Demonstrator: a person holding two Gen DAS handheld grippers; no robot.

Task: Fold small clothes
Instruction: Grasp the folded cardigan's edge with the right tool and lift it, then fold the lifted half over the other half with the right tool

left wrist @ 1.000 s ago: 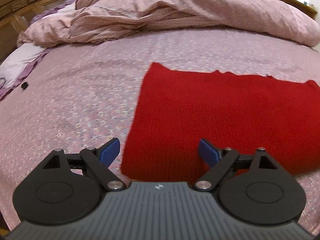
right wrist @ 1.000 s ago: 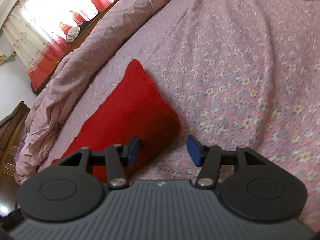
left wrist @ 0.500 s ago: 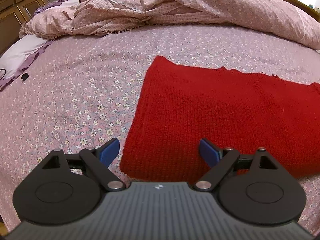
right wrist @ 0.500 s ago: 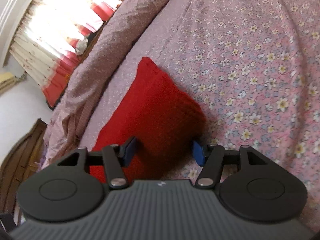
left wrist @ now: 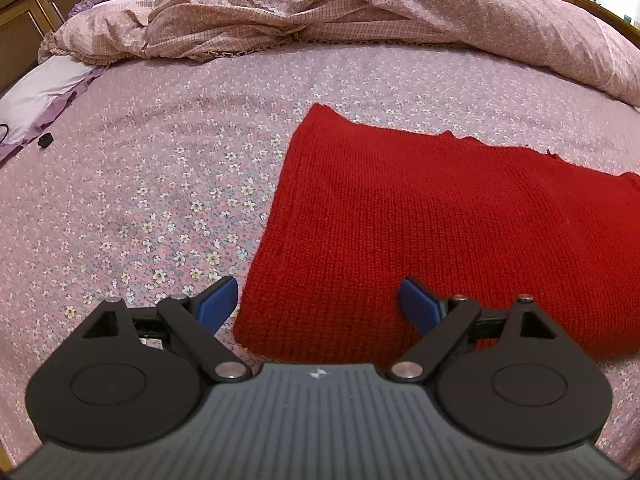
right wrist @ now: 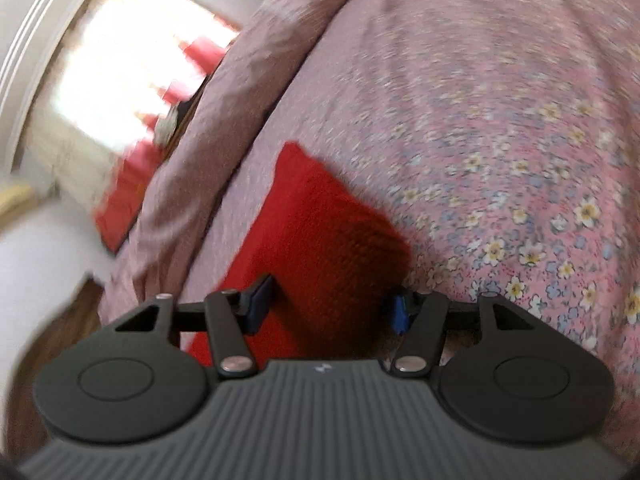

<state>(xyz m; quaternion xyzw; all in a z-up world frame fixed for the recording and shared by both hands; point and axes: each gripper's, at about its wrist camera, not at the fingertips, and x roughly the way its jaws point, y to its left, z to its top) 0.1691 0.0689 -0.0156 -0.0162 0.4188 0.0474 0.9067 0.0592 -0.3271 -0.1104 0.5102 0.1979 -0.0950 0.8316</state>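
Observation:
A red knitted cloth [left wrist: 440, 220] lies flat on the flowered pink bedsheet [left wrist: 160, 180]. My left gripper [left wrist: 318, 296] hovers over the cloth's near left corner, its blue fingers spread wide and holding nothing. In the blurred right wrist view the same red cloth [right wrist: 320, 220] shows its other end. There my right gripper [right wrist: 330, 300] is low over the near corner, jaws apart, with the corner lying between the blue pads. I see no pad pressing the fabric.
A rumpled pink duvet [left wrist: 360, 8] is heaped along the far side of the bed. At the far left lie a white and purple pillow [left wrist: 40, 88] and a small black item [left wrist: 45, 140]. A bright curtained window [right wrist: 120, 60] shows beyond the duvet.
The right gripper has rolled and sunk closer to the cloth, so the red corner now lies between its fingers. The left gripper has barely moved.

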